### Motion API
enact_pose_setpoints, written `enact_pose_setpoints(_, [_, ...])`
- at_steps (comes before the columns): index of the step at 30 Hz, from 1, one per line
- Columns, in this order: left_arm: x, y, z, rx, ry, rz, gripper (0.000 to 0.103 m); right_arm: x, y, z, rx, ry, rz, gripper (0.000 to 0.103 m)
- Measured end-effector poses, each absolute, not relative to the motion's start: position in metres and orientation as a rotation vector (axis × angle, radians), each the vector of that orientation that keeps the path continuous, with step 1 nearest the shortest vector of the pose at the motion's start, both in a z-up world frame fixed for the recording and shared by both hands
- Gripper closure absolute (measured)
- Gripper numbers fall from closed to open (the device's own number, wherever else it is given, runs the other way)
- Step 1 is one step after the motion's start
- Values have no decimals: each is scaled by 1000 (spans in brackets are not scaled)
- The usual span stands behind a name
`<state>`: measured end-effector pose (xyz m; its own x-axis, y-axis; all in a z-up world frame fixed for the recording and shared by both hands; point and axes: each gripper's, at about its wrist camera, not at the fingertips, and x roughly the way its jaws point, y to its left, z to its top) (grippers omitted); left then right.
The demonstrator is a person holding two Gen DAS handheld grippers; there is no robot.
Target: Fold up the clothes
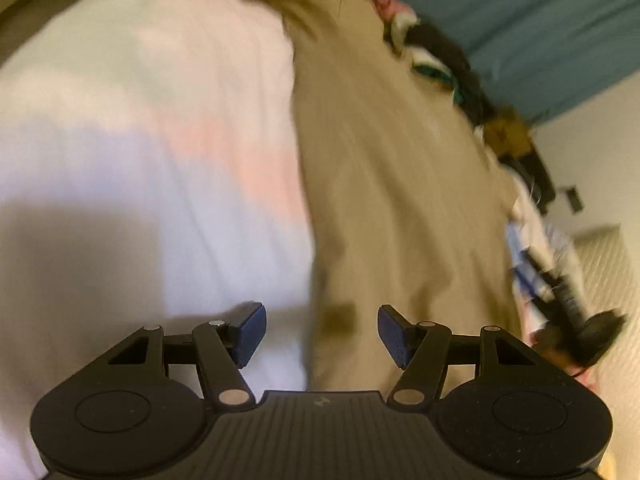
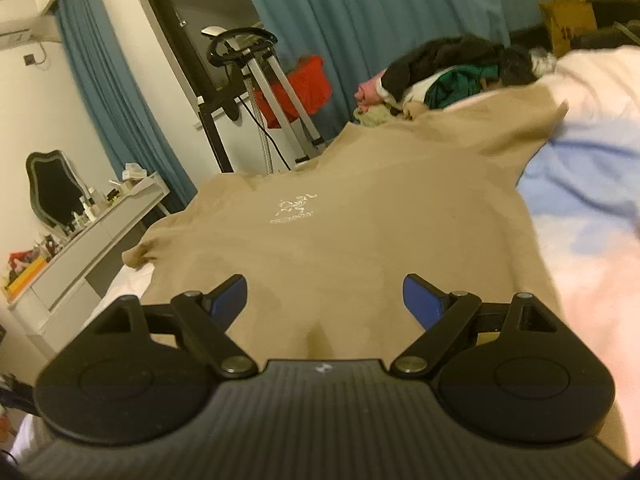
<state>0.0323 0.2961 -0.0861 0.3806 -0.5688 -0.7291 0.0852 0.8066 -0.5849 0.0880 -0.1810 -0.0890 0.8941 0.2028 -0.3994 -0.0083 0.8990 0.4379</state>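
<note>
**Tan T-shirt lies spread on bed**

A soft, light tan cotton T-shirt lies flat on the pale bed, sleeves out. Left tongs and right tongs hover wide open, empty, over its near hem. Limp cloth; hem corners likely grip best.

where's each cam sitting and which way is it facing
Left wrist: on the left hand-held gripper, open, looking along the tan shirt and white bedding.
Right wrist: on the right hand-held gripper, open, looking across the shirt toward a clothes pile and blue curtains.
Shared: shirt, bedding, pile, curtains.
</note>
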Motion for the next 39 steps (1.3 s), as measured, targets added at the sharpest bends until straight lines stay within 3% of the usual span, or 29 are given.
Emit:
enact_pose_setpoints(8, [-1,279,-92,-430,1196,-683,37,31,-179,-60,521,422,34,16])
enact_pose_setpoints(10, [-7,277,-95,-407,1228,-703,47,28,-177,-57,499,413,16,16])
enact_pose_setpoints(12, [8,271,-96,-379,1270,-670,80,29,-172,-56,466,411,7,16])
enact_pose_setpoints(15, [17,272,-94,-372,1296,-634,98,31,-164,-57,413,418,5,16])
enact_pose_setpoints(28, [-1,274,-50,-159,1242,-525,100,30,-157,-53,347,399,24,16])
enact_pose_setpoints(31, [-4,268,-37,-90,1175,-526,88,27,-154,-51,333,387,29,16])
enact_pose_setpoints(36, [-6,259,6,13,1016,-446,43,20,-151,-41,297,348,38,16])
enact_pose_setpoints(39, [-6,245,40,21,879,-400,26,15,-149,-34,277,323,44,16])
